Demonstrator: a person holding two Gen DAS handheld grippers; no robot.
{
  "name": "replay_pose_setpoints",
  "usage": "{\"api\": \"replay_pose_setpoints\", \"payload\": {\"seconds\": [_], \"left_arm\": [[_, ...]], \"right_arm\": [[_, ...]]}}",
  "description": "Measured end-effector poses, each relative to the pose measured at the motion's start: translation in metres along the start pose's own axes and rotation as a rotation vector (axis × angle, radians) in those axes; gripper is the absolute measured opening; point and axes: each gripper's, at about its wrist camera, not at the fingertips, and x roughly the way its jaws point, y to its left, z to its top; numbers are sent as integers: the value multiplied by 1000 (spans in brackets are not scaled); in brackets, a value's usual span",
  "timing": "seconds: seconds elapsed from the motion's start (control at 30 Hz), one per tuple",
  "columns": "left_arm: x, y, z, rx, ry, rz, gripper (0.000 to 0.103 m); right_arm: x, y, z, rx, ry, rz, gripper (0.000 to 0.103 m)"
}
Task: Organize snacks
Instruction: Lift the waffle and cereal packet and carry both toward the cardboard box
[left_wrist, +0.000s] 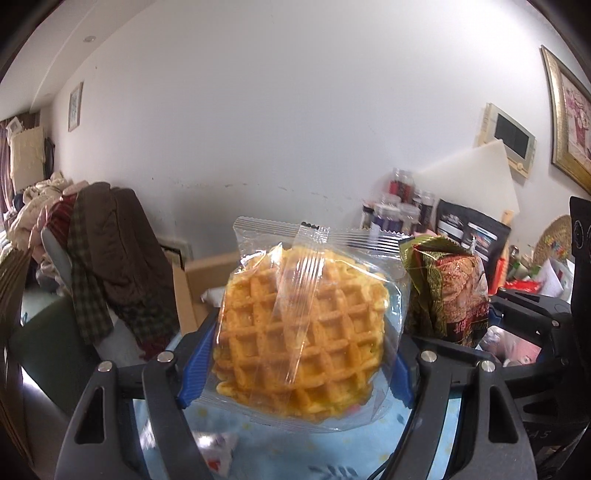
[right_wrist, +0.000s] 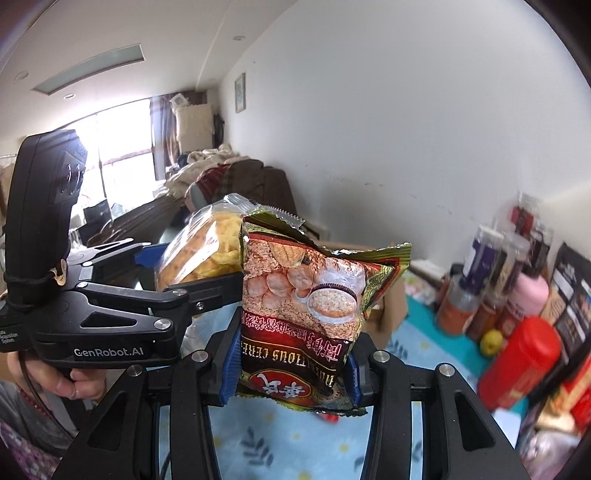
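A clear packet of golden waffles (left_wrist: 306, 332) is held up off the table, my left gripper (left_wrist: 295, 369) shut on its two sides with the blue pads. To its right in that view hangs a green and red cereal snack bag (left_wrist: 450, 295). In the right wrist view the same cereal bag (right_wrist: 314, 314) stands upside down between blue pads, my right gripper (right_wrist: 291, 373) shut on its lower part. The waffle packet (right_wrist: 207, 251) and the left gripper (right_wrist: 177, 273) show at the left, held by a hand (right_wrist: 70, 384).
A light blue flowered tablecloth (right_wrist: 258, 443) lies below. Bottles, jars and a red canister (right_wrist: 521, 362) crowd the right side by the white wall. A cardboard box (left_wrist: 199, 288) stands behind the waffles. A chair piled with clothes (left_wrist: 110, 251) is at the left.
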Motion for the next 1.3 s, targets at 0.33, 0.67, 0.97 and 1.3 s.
{"api": "replay_pose_setpoints", "payload": {"seconds": [0.33,0.67,0.97,1.3], "left_arm": [[61,38,47,24,4,32,78],[122,82,92,7,25,23,78],[183,111,104,-18,77,56,78],[241,118,88,-5,191,143,78]], "right_arm": [[59,-29,52,-23,-33,-16,44],[118,-46,95,-38,-54,-7,44],[183,-68,108,-35,0,24,44],[251,-92,97,-9,130,33,44]]}}
